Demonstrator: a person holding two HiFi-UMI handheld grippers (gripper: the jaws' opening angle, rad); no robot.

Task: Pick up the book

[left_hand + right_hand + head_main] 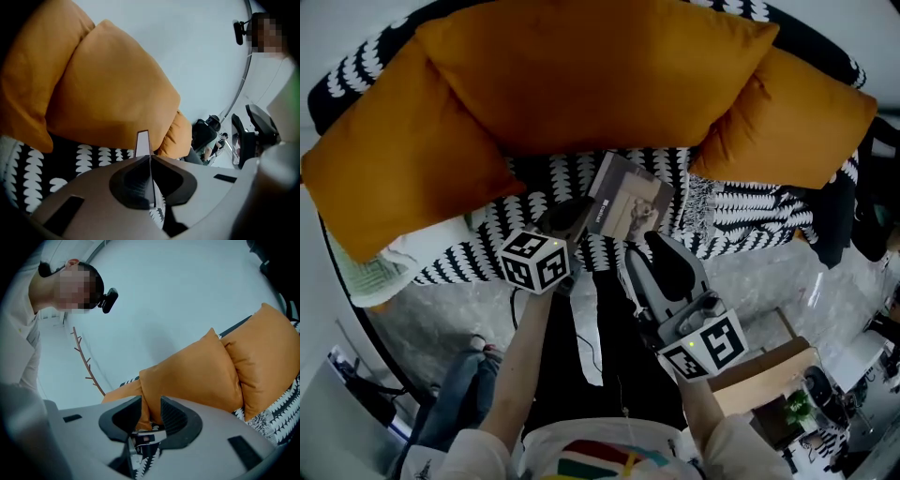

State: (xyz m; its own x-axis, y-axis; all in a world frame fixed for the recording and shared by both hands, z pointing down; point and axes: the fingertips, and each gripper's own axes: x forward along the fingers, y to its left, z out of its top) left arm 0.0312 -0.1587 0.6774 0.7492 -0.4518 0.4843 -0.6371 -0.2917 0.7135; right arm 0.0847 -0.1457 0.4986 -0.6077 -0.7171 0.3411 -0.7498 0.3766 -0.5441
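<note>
The book, thin with a grey-brown cover, is held up above the black-and-white patterned sofa seat, tilted, in front of the orange cushions. My left gripper is shut on the book's left edge. In the left gripper view the book shows edge-on as a pale strip pinched between the pads of the left gripper. My right gripper stands open just below and right of the book, apart from it. The right gripper view shows the right gripper with nothing between its jaws, only an orange cushion beyond.
Three orange cushions lean on the sofa back. A pale folded cloth lies at the sofa's left end. A wooden box stands on the marble floor at the right. A black chair stands beyond the sofa.
</note>
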